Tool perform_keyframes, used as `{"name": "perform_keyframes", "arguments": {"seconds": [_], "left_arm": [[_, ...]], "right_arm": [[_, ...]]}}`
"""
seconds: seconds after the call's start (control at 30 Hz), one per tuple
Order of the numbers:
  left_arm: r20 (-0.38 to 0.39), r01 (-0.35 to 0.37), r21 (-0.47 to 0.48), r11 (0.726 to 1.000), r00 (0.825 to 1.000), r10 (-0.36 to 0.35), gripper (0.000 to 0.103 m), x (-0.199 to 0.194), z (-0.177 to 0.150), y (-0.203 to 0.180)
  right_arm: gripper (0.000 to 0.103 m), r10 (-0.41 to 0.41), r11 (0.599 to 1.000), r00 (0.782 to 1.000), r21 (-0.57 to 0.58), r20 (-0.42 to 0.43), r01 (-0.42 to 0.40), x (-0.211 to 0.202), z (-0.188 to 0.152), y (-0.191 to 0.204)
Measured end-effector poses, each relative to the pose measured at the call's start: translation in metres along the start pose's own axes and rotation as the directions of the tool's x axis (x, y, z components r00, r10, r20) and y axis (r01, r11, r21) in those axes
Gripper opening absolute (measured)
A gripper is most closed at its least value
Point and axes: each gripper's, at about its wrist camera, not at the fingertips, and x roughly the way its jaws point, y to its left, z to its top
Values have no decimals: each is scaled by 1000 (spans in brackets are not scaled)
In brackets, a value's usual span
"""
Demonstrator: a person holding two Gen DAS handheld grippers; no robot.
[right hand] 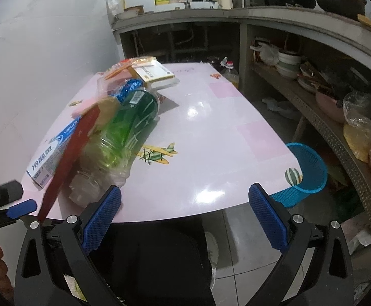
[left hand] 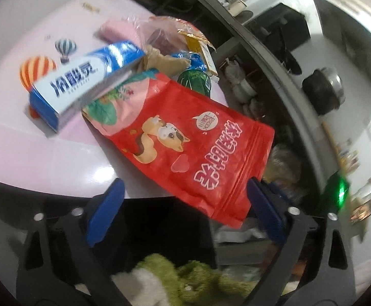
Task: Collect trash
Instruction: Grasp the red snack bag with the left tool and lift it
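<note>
On the near edge of the pink table, trash pile and two wide-open grippers.
Left gripper has its fingers apart with the red snack pouch poking out between them over the table edge, nothing clamped. Right gripper is spread and empty too. Toothpaste box and green bottle sit just behind; blue basket waits on the floor at the right.

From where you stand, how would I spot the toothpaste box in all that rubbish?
Start at the pink table and find the rubbish heap on its wall side. The toothpaste box lies at the heap's near end, beside the red pouch and green bottle. It alone is a long blue-and-white carton with bold dark lettering.
</note>
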Motion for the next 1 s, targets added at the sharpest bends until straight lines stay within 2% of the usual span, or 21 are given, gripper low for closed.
{"name": "perform_keyframes", "arguments": {"seconds": [0.1,0.2,0.27,0.43,0.57,0.7,0.9,1.0], "left_arm": [[-34,29,-73,997,999,-32,72,10,6,11],[-59,71,-157,985,995,-81,66,22,6,22],[-61,108,-232,967,990,-125,63,29,6,32],[-34,162,-332,929,983,-183,54,37,9,47],[-22,187,-393,900,977,-212,39,45,9,57],[-12,214,-426,879,970,-242,21,47,6,60],[31,292,-422,858,951,-308,4,41,6,59],[52,338,-386,858,937,-346,0,35,9,49]], "right_arm": [[97,6,1000,1000,10,-20,-6,6,-1,-3],[97,10,1000,1000,11,-29,-9,10,0,-3],[97,12,1000,999,12,-34,-11,12,0,-4],[97,17,1000,999,15,-48,-16,17,-1,-5],[97,21,1000,998,17,-56,-20,19,-1,-5],[97,18,1000,998,17,-59,-17,19,-1,-5],[97,10,1000,998,9,-60,-10,17,-2,-1],[97,2,1000,998,9,-59,-2,16,-3,1]]}}
